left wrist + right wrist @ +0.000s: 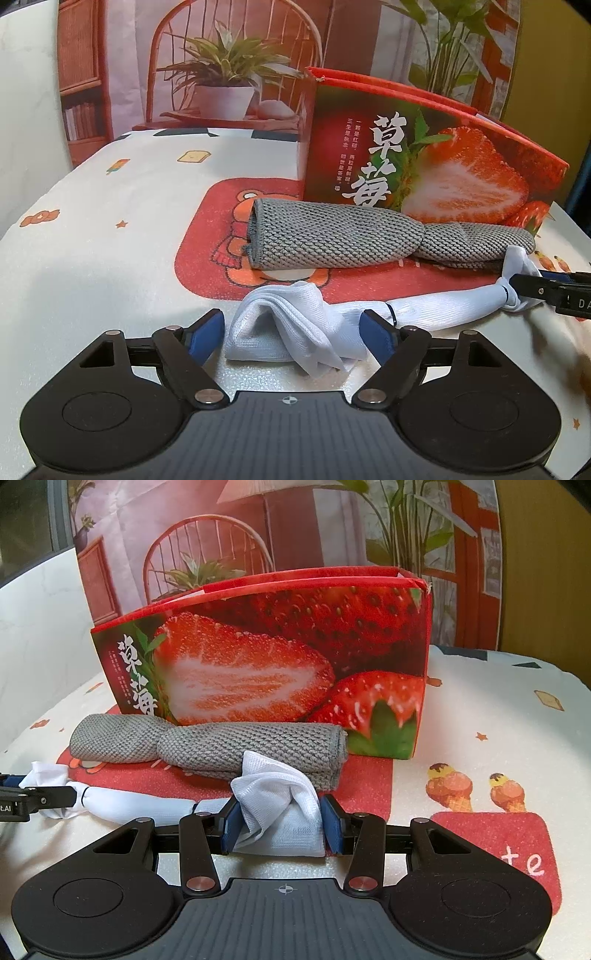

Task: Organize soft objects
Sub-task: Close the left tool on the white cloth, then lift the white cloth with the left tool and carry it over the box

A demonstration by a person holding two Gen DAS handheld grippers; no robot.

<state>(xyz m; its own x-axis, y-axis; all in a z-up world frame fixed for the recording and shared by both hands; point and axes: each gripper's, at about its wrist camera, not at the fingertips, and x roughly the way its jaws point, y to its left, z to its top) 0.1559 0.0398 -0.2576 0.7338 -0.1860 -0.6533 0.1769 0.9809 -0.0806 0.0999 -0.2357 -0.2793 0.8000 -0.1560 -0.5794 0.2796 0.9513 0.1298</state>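
Jaws on the left gripper (293, 334) stood wide apart around one bunched end of the white mesh cloth (295, 332); its right blue pad touched the fabric, while a gap showed at the left pad, so it had no firm hold. That cloth lay stretched along the counter (110, 266) just in front of the strawberry box (424, 162), running from the left gripper across to the right one. Between the cloth and the box lay a rolled grey knitted towel (332, 240), its long side touching the foot of the box and resting on a red mat with a bear printed on it (207, 236). At the far right end, the right gripper (277, 825) was closed about halfway, both blue pads pressing the other bunched end of the white mesh cloth (280, 812), which stood up in a peak between them. Seen from the right wrist, the box (295, 646) stood upright directly behind the towel (221, 749).
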